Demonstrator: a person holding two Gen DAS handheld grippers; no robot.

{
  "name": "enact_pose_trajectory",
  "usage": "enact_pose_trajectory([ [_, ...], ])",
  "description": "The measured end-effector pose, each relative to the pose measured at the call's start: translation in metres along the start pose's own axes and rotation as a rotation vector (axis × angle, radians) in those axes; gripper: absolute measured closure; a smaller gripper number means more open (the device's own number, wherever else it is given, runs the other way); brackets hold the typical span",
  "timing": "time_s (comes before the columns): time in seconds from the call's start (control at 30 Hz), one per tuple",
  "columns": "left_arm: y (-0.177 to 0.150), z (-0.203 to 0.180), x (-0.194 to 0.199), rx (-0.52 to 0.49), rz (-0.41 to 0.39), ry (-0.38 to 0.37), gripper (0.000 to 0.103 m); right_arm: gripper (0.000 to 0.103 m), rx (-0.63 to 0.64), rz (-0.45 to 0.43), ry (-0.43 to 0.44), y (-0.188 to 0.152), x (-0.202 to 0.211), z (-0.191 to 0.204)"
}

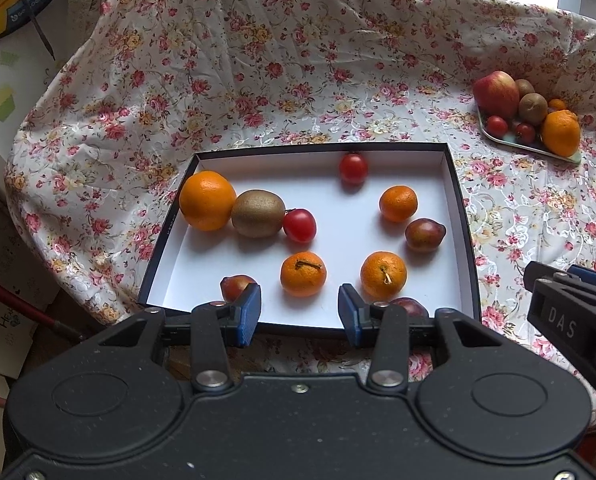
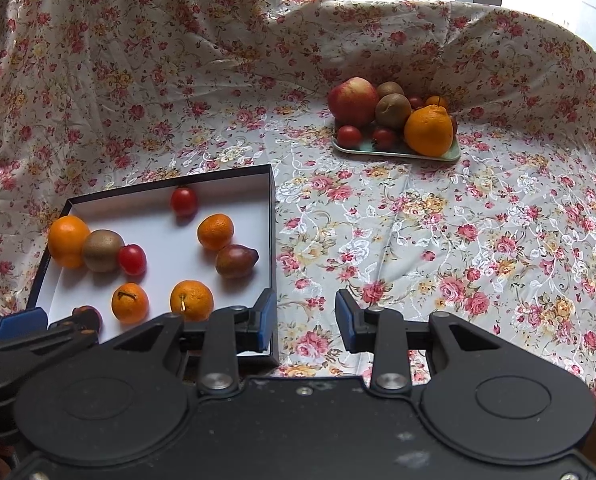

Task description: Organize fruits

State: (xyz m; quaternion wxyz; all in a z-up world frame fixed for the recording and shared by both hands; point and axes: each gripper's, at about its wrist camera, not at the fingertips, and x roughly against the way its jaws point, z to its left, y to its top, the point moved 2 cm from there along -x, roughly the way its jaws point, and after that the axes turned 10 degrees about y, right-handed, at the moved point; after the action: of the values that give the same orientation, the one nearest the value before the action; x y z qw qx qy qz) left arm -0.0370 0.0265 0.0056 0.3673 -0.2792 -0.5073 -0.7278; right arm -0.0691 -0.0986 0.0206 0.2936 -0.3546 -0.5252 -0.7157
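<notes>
So the whole tabletop (image 2: pixel 418 240) is draped in a flowery cloth (image 1: pixel 258 60) that bunches up at the back, and the biggest thing on it is a shallow dark-rimmed box (image 1: pixel 464 240) with a white inside, sitting on the left half. Further back and to the right, well apart from the box, there's a pale green tray (image 2: pixel 454 155) piled with an apple (image 2: pixel 354 100), a big orange (image 2: pixel 429 130), a couple of kiwis and some small red tomatoes. Inside the box the fruit is spread loose: an orange (image 1: pixel 207 200) in the back-left corner touching a kiwi (image 1: pixel 258 213), which touches a tomato (image 1: pixel 300 225); another tomato (image 1: pixel 353 168) up against the far wall; three mandarins (image 1: pixel 398 203) scattered through the middle and front; and a few dark reddish plum-looking fruits (image 1: pixel 425 234) near the right wall and front edge. The left tongs (image 1: pixel 299 314) hang over the box's near edge, spread wide with nothing between the blue pads. The right tongs (image 2: pixel 305 320) are just as wide and empty, over bare cloth just beside the box's right front corner.
</notes>
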Motion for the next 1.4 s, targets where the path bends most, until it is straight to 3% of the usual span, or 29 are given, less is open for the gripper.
enact_pose_trajectory([
  [1.4, 0.000, 0.001, -0.005, -0.004, 0.038, 0.001, 0.052, 0.067, -0.011, 0.053, -0.004, -0.001, -0.010, -0.001],
])
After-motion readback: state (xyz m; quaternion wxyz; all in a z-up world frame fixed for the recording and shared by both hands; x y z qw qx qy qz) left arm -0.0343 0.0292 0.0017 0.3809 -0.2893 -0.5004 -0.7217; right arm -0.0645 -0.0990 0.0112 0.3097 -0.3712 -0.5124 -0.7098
